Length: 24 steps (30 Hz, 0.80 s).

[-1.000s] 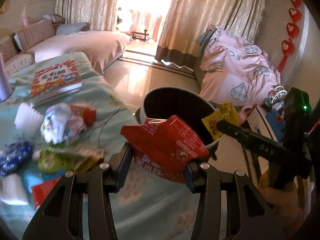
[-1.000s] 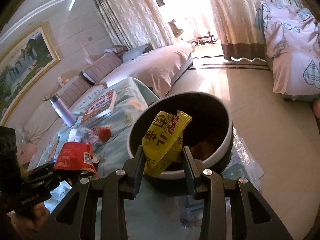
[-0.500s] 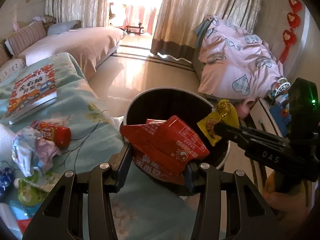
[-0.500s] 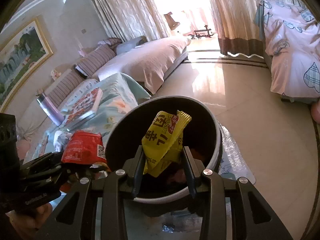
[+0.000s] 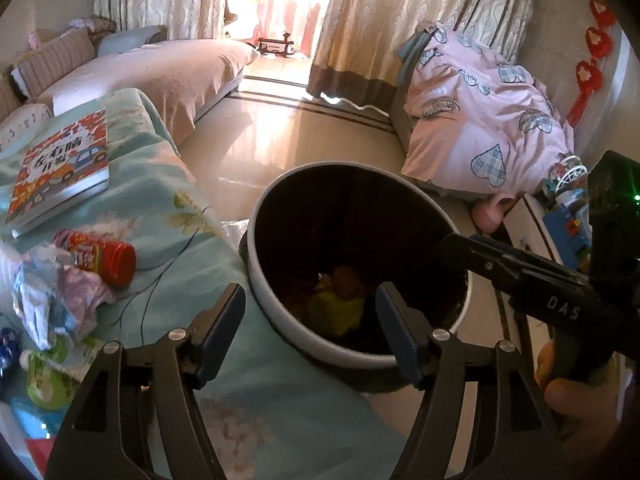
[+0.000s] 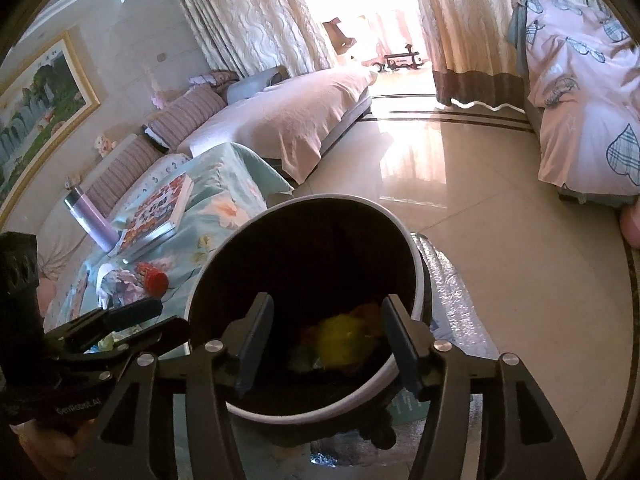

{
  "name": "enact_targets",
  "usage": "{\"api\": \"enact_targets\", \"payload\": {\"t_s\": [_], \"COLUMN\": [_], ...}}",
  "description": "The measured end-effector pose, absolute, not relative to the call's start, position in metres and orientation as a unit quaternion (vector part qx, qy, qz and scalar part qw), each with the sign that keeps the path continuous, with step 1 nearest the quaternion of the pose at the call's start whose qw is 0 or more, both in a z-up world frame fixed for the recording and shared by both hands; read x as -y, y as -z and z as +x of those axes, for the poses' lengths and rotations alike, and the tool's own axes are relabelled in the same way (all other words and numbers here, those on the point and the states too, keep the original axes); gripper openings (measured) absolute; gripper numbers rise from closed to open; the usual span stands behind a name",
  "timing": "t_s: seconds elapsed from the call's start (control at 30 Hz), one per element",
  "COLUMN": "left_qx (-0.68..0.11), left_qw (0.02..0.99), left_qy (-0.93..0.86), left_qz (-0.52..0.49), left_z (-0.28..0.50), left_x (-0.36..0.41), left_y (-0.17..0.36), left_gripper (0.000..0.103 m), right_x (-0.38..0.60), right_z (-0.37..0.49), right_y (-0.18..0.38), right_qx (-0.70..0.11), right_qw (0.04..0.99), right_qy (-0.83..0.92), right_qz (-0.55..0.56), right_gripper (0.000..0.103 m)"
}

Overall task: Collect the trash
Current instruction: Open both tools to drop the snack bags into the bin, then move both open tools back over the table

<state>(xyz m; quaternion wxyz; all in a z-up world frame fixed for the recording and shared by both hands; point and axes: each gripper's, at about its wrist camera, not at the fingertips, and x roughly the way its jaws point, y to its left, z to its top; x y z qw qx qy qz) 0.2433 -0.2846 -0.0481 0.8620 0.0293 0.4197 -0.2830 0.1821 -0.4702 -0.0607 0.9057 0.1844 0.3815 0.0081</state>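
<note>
I have both the left gripper and right gripper opening, empty, over the bin; wrappers lie inside, more trash at nine o'clock; swinging back, I risk clipping the rim

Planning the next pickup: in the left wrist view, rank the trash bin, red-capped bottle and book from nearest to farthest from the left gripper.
From the left gripper:
1. Trash bin, directly ahead.
2. Red-capped bottle, to the left on the cloth.
3. Book, far left, behind the bottle.
</note>
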Motion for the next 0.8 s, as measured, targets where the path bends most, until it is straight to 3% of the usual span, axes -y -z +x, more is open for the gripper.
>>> {"api": "enact_targets", "payload": {"t_s": [0.13, 0.33, 0.8], "left_qx": [-0.416, -0.409, -0.409], "left_qw": [0.864, 0.869, 0.884], "left_qy": [0.283, 0.277, 0.225], "left_qz": [0.022, 0.015, -0.027], "left_z": [0.228, 0.205, 0.160], "left_x": [0.271, 0.243, 0.143], "left_y": [0.047, 0.044, 0.051], "left_gripper": [0.074, 0.075, 0.075], "right_x": [0.467, 0.450, 0.379], "right_z": [0.170, 0.148, 0.114], "right_y": [0.057, 0.053, 0.060], "right_qx": [-0.369, -0.349, -0.353], "right_qw": [0.908, 0.913, 0.906], "right_qy": [-0.011, -0.024, -0.079], "right_qz": [0.198, 0.209, 0.218], "right_gripper": [0.076, 0.086, 0.089]}}
